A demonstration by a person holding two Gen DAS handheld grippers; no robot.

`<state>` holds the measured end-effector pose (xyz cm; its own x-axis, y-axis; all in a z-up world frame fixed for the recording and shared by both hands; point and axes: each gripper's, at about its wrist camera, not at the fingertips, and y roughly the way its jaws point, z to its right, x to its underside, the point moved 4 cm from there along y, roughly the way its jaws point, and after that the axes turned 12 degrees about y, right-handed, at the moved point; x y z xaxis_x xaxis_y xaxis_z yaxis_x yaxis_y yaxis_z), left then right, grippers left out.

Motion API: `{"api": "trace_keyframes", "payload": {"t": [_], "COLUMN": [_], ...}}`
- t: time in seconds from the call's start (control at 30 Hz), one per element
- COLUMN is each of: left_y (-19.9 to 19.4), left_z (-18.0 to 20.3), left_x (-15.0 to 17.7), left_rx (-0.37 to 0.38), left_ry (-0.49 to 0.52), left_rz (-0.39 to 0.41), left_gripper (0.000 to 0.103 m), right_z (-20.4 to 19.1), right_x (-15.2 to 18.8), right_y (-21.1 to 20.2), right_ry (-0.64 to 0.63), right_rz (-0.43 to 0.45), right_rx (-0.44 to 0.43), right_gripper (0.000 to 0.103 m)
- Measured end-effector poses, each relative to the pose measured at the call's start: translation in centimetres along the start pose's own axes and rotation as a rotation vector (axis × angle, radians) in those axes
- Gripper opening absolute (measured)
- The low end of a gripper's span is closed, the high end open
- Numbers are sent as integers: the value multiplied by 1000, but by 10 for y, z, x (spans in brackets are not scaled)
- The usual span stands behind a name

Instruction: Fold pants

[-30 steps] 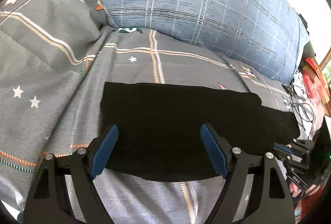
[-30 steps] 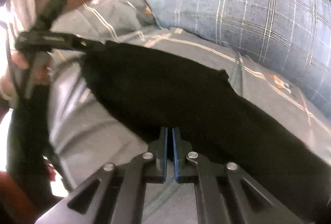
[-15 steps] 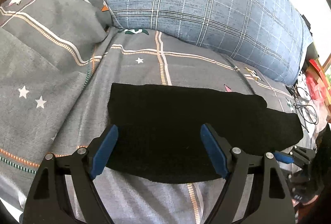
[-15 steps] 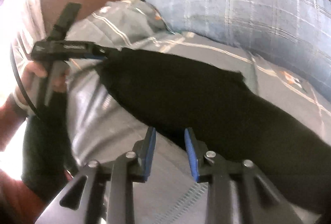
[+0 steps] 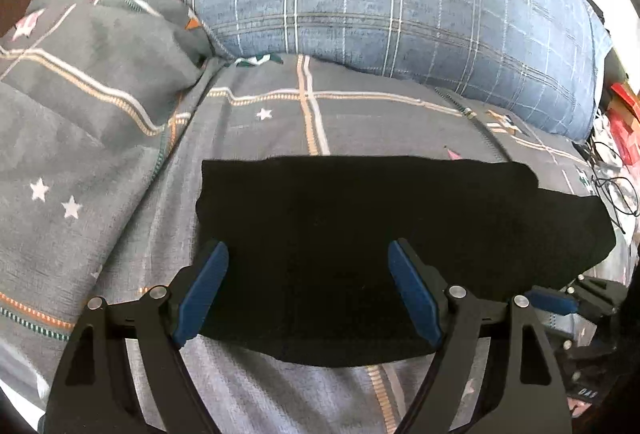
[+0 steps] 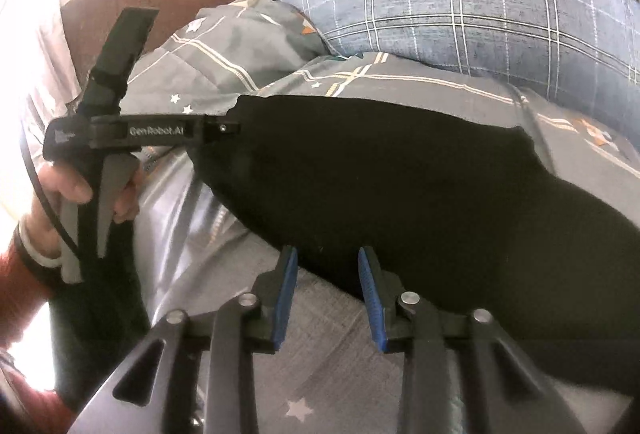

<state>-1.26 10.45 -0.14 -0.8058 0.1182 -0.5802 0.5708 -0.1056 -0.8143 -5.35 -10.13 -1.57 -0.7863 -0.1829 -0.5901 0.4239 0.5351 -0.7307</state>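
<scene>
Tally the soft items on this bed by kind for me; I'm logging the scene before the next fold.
Black pants: 1
Blue plaid pillow: 1
Grey star-print bedding, one sheet and one bunched quilt: 2
Total: 4
</scene>
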Motion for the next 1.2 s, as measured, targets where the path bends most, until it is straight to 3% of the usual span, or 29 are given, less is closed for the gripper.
{"api": "trace_keyframes", "payload": {"t": [0.13, 0.47, 0.83, 0.93, 1.1, 1.2], "left_y": [-8, -2, 32, 47, 80, 86], "left_z": [11, 70, 138, 152, 165, 164], "left_x": [-8, -26, -57, -68, -81, -83], "left_rx": [22, 103, 217, 202, 90, 87], "left_ry": [5, 100, 168, 184, 234, 229], "left_rz": [24, 33, -8, -13, -65, -73], "left_gripper": [83, 83, 82, 82, 83, 83], "right_z": [15, 69, 128, 149, 172, 187], "right_x": [-3, 6, 29, 36, 44, 49], "right_y": [-20, -66, -113, -127, -139, -149], "right_ry": [58, 198, 347, 416, 473, 528], "right_rz": [44, 126, 174, 189, 187, 206], "right_rx": [12, 127, 243, 261, 324, 346], "right_gripper": [43, 43, 49, 52, 52, 52]}}
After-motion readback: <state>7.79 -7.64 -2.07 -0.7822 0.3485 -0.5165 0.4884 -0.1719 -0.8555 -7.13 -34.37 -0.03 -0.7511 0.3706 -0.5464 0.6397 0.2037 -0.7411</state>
